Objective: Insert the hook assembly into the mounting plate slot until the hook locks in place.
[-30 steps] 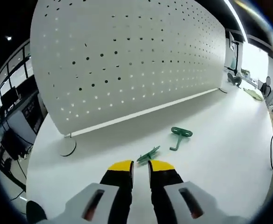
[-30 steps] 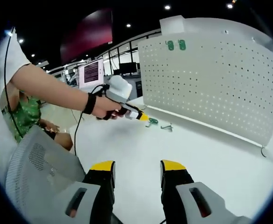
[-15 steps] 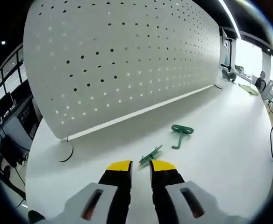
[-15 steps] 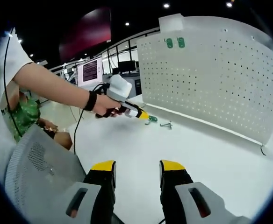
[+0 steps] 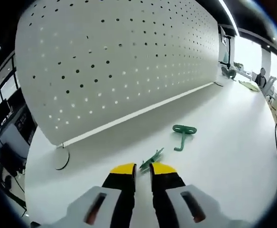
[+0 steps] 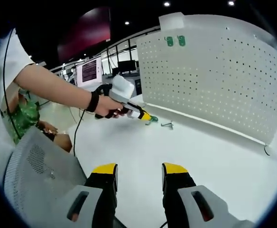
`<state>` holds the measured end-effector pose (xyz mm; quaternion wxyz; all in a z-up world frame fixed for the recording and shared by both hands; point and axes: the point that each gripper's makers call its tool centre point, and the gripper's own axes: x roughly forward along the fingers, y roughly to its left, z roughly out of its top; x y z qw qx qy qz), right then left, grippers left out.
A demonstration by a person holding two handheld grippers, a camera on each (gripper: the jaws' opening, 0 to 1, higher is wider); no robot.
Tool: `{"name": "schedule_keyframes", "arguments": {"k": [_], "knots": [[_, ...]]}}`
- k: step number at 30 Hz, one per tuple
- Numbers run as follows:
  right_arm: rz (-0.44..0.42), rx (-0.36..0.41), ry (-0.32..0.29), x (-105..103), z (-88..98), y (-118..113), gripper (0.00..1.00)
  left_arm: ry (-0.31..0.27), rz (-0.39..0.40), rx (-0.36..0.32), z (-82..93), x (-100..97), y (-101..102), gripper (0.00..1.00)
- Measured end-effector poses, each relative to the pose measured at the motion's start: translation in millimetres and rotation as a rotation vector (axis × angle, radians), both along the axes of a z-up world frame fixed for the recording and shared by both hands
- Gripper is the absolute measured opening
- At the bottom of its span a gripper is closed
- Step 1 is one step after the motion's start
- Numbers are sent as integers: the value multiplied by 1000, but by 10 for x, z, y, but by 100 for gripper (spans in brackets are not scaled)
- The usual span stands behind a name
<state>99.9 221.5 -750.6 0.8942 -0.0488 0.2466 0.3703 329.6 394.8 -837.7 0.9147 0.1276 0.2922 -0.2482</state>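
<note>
Where left gripper (image 5: 143, 169) reaches, green hook (image 5: 151, 157).

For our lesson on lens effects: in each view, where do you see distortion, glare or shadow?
Left gripper view: the pegboard bulges from fisheye bending, a ceiling light strip glares, and a soft shadow lies on the white table below the board. Right gripper view: the pegboard edges curve, ceiling spots burn out, and the background is dim.

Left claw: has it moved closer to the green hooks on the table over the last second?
Yes, slightly. In the right gripper view the left claw has crept toward the pegboard, and its tips now reach the near green hook.
</note>
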Motion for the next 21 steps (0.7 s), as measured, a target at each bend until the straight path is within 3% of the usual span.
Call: {"name": "schedule_keyframes", "arguments": {"k": [7,15,21], "knots": [[8,-8,10,7,-41,10,37,-4,-43,-9,-22,-12,-74,4],[2,-2,4,41,-14,6,37,-4,-49,-10,3,-39,-131,3],[0,-4,7,32,-18,-13,37,10,-33,-48,47,-96,-190,2]]}}
